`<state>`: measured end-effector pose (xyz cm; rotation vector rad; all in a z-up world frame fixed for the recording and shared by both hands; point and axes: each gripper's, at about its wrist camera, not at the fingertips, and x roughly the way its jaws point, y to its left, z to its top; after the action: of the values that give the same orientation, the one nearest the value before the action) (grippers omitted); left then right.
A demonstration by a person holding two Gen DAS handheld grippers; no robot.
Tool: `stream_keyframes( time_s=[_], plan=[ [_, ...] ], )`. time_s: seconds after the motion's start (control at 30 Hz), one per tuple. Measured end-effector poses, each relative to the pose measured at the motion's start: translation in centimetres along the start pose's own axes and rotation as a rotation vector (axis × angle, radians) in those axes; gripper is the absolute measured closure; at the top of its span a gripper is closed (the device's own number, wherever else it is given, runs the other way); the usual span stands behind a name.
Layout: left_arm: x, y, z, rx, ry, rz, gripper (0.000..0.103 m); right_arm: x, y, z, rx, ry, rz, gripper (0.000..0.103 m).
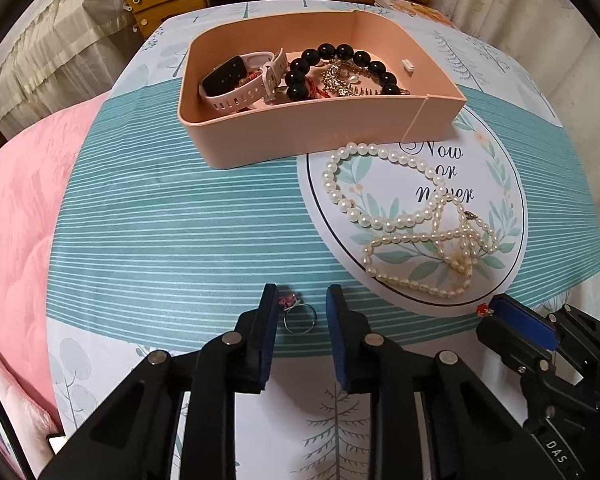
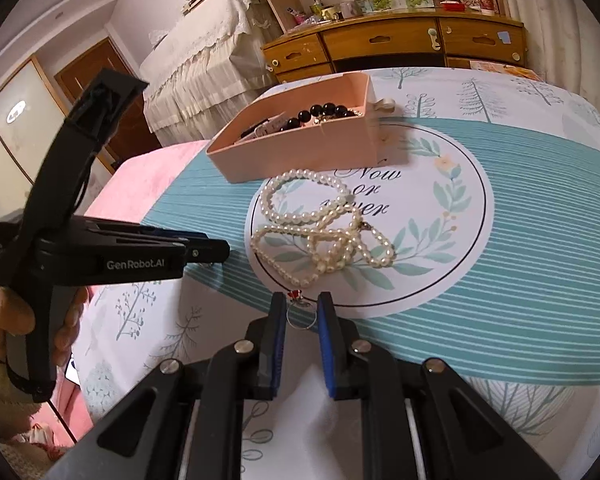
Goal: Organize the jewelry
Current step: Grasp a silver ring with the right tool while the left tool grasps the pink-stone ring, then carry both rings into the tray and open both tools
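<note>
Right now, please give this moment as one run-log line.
left claw: open, straddles pink-stone ring | right claw: open, straddles red-stone ring | pearl necklaces: on cloth

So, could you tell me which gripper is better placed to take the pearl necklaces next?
Probably the right gripper: the pearl necklaces lie just ahead of its open fingers, while they sit off to the right of the left gripper.

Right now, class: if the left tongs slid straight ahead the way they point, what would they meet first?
The left tongs, open, would first meet the silver ring with a pink stone lying between their tips; beyond is bare striped cloth.
</note>
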<state>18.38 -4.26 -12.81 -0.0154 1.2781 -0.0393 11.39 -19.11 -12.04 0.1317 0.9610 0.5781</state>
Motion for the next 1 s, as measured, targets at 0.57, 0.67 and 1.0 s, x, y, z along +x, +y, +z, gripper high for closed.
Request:
stream_keyframes(
  time_s=[0.57, 0.67, 1.0],
  plan=[
    [-2.4, 1.1, -1.0, -0.014, -0.034, -0.118, 0.096, -2.6, 2.5, 1.6, -0.02, -0.041, -0.015, 0.087],
    [-4.5, 1.4, -0.3, 0.002, -0.069, -0.136, 0.096, -3.4, 3.4, 3.2, -0.019, -0.052, -0.018, 0.087],
    [-12.6, 4.5, 6.5, 0.027, -0.234, -0.089, 0.096, -5.6, 5.0, 14.0, 0.038, -0.114, -0.059, 0.087]
  ],
)
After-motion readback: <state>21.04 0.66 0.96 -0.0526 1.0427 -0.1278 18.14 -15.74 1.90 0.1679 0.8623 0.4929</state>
